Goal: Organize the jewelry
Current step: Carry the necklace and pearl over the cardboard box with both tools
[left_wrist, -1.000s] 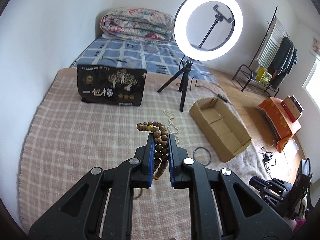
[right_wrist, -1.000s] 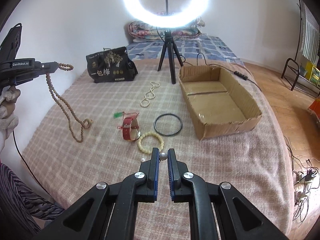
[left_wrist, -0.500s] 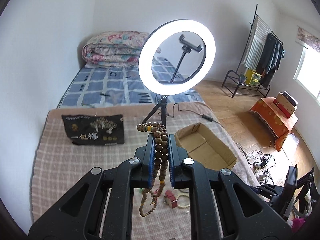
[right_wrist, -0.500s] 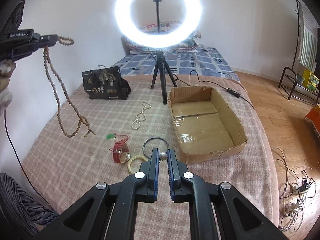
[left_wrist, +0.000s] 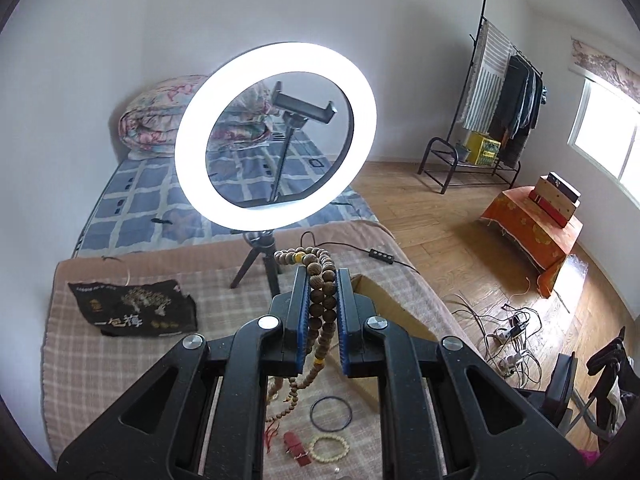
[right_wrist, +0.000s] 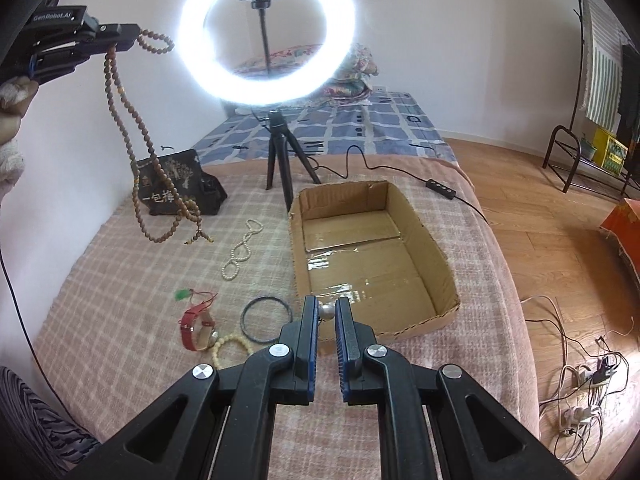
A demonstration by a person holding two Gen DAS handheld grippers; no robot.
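My left gripper [left_wrist: 324,274] is shut on a long strand of brown wooden beads [left_wrist: 322,300]. In the right wrist view it is held high at the upper left [right_wrist: 120,36], and the strand [right_wrist: 132,152] dangles free above the checked blanket. My right gripper [right_wrist: 327,305] is shut on a small pearl-like bead [right_wrist: 327,311], just in front of the near wall of the open cardboard box [right_wrist: 344,190]. On the blanket lie a white pearl necklace [right_wrist: 240,252], a black bangle [right_wrist: 266,319], a red watch [right_wrist: 196,326] and a cream bead bracelet [right_wrist: 232,346].
A lit ring light [right_wrist: 266,32] on a tripod stands behind the box, its cable and switch [right_wrist: 440,189] running right. A black printed bag [right_wrist: 180,188] sits at the back left. A green tassel [right_wrist: 184,294] lies by the watch. Wooden floor with tangled cables [right_wrist: 580,392] lies right.
The left gripper rose and swung toward the ring light, lifting the wooden bead strand clear of the blanket. The right gripper carried the small bead forward to the box's near wall.
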